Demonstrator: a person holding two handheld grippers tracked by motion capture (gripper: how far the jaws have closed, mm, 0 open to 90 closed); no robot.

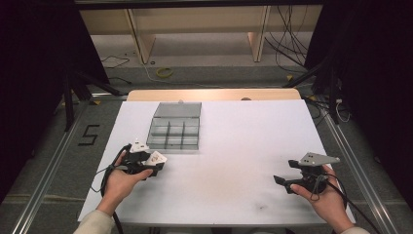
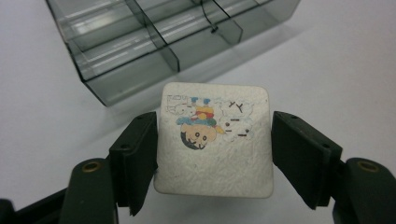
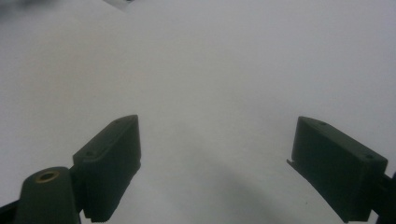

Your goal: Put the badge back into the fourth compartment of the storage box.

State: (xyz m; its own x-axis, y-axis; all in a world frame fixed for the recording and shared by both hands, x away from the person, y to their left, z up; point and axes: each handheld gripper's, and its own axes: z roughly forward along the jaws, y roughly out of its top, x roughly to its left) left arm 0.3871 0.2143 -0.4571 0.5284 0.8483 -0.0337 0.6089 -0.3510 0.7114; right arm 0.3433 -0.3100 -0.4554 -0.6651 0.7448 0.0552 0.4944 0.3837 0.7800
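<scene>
My left gripper is shut on a white square block with a cartoon picture printed on its face; both black pads press its sides. In the high view the left gripper hovers at the table's left with the block in its jaws, just in front of a clear grey compartment box whose lid stands open behind it. The box lies close ahead in the left gripper view, its cells looking bare. My right gripper rests near the front right, and its jaws stand wide open over bare white table.
The white table top spreads between the two hands. A wooden strip runs along its far edge. Beyond it are cables on the floor and dark stands at both sides.
</scene>
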